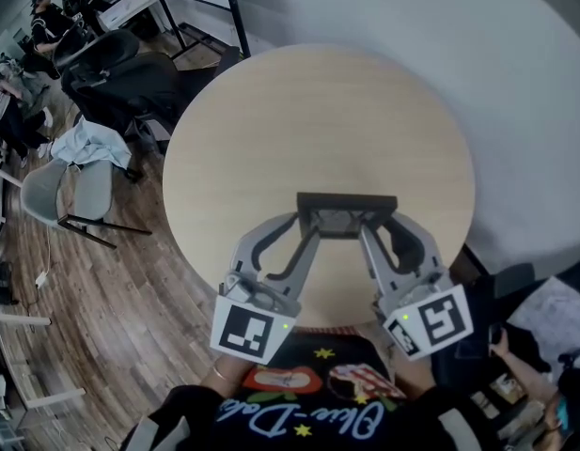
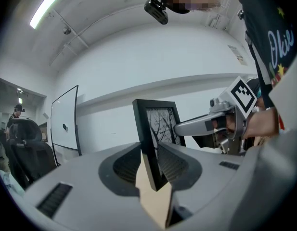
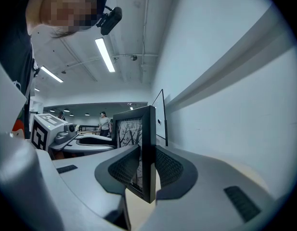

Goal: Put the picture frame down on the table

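A black picture frame [image 1: 347, 212] with a bare-tree print is held upright over the near half of the round wooden table [image 1: 271, 130]. My left gripper [image 1: 306, 225] is shut on the frame's left edge, and my right gripper [image 1: 369, 228] is shut on its right edge. In the left gripper view the frame [image 2: 158, 134] stands between the jaws with the other gripper [image 2: 220, 121] beyond it. The right gripper view shows the frame [image 3: 141, 150] clamped edge-on. Whether the frame's bottom touches the table I cannot tell.
A black office chair [image 1: 120, 73] and a grey chair with a white cloth [image 1: 78, 172] stand left of the table on the wood floor. A white wall runs behind the table. People are far off at the upper left.
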`<state>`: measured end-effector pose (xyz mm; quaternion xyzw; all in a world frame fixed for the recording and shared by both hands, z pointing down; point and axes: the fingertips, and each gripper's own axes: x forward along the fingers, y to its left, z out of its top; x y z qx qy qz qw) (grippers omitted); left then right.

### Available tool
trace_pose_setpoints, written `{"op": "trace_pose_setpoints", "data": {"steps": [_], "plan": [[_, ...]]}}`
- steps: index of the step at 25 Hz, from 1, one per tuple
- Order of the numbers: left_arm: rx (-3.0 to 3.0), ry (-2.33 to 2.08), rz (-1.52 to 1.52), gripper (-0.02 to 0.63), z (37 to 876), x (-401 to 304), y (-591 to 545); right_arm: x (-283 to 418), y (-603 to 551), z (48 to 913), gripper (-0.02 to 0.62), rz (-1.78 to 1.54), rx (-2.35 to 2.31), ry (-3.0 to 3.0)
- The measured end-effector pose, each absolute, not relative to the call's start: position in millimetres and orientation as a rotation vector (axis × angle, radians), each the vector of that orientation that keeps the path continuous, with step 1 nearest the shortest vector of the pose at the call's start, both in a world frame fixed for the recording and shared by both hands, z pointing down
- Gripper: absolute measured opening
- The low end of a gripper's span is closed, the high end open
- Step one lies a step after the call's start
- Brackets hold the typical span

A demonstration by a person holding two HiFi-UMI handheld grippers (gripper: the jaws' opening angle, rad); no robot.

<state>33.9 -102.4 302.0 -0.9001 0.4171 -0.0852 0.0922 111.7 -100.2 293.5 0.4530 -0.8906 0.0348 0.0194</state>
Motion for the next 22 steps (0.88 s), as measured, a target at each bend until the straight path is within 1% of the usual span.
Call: {"op": "trace_pose_setpoints", "data": {"steps": [22], "plan": [[-2.696,1.34,-0.31,0.098,328.6,39.0,-134.3,117.0,-137.3,319.9,0.075,0.18,1.298,-2.752]]}}
